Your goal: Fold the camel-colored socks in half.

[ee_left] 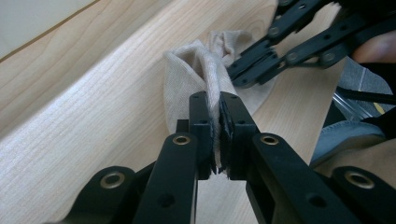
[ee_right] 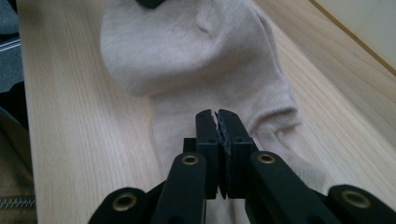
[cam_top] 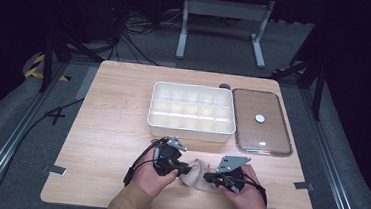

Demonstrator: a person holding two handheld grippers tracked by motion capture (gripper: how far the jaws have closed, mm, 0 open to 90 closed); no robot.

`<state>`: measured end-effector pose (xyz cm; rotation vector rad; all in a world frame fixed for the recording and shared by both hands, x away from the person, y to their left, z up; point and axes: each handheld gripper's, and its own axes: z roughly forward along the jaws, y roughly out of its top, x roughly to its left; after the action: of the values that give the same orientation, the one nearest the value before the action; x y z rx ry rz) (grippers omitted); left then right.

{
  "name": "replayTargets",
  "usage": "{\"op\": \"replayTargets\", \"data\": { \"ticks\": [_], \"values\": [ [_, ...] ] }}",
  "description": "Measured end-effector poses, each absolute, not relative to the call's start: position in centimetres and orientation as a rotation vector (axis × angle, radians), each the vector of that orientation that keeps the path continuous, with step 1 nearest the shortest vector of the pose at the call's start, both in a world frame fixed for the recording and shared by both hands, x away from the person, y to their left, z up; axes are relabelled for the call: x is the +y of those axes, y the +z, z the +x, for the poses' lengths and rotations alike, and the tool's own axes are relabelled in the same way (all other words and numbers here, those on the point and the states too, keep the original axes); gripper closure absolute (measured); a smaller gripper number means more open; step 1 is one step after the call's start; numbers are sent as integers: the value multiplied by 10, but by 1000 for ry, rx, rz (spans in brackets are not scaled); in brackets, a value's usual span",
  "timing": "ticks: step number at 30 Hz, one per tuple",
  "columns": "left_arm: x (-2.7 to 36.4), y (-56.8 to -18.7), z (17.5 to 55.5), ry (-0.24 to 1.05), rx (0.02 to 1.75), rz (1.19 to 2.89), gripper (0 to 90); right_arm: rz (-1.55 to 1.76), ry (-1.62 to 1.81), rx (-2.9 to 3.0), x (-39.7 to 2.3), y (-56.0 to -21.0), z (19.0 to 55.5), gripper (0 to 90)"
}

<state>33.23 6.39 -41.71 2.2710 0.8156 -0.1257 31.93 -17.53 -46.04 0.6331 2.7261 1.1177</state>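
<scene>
Both forearms enter from the bottom edge, tan sleeves, hands angled inward toward each other. Left gripper [cam_top: 187,170] points right, jaws pinched together on a fold of beige sock [cam_top: 197,174]. Right gripper [cam_top: 209,177] points left, jaws closed tight over the same sock. Tips sit near each other, not touching.

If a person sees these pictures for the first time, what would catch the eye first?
Probably the beige sock at the near edge of the wooden table, pinched from both sides by the left gripper and the right gripper, their jaws closed on the fabric. Beyond it stand an empty white divided box and, to its right, a clear lid lying flat.
</scene>
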Motion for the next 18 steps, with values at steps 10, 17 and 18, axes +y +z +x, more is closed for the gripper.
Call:
{"op": "replayTargets", "data": {
  "ticks": [10, 17, 18],
  "values": [
    [64, -409, 325, -161, 784, 2242, 846, 582, 1144, 2749, -157, -471, 327, 873],
    [59, -409, 323, -182, 742, 2236, 841, 539, 1210, 2769, -150, -474, 324, 867],
    [59, -409, 323, -183, 747, 2239, 840, 531, 1231, 2764, -149, -476, 324, 865]
  ]
}}
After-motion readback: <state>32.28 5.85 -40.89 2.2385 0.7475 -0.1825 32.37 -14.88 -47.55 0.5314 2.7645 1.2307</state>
